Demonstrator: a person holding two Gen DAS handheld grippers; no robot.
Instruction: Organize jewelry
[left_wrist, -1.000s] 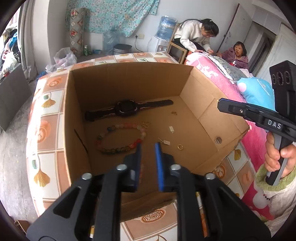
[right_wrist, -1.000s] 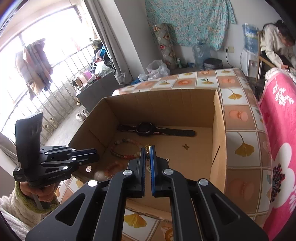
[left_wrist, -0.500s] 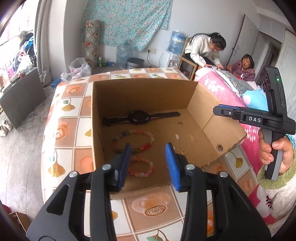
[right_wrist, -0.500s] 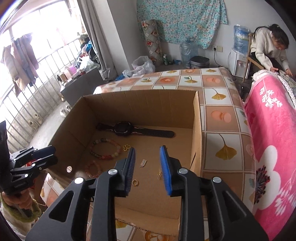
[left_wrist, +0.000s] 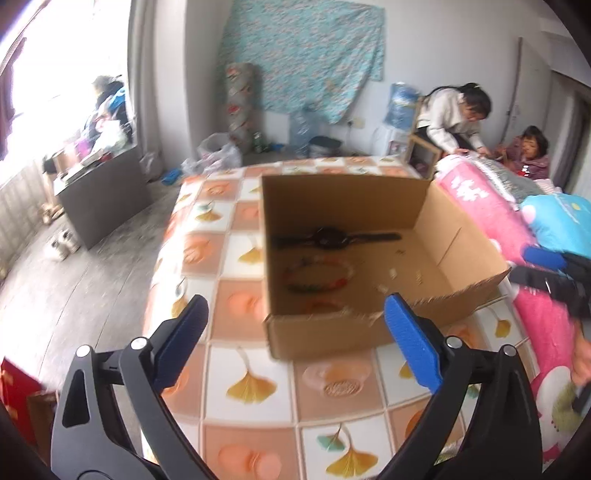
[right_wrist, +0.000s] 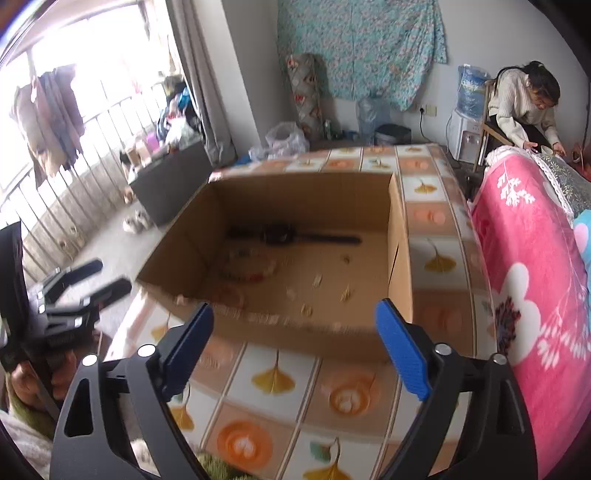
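An open cardboard box stands on a table with an orange and white ginkgo-leaf cloth. Inside lie a black watch, a multicoloured bead bracelet, a second bracelet near the front wall and several small gold pieces. My left gripper is wide open and empty, well in front of the box. My right gripper is wide open and empty, also in front of the box. Both views are blurred.
A pink blanket lies right of the table. Two people sit at the back right. A grey cabinet and a balcony railing are on the left. The right gripper also shows in the left wrist view.
Both grippers have opened from nearly shut to wide open. Both have drawn back from the box, which now looks smaller and farther away.
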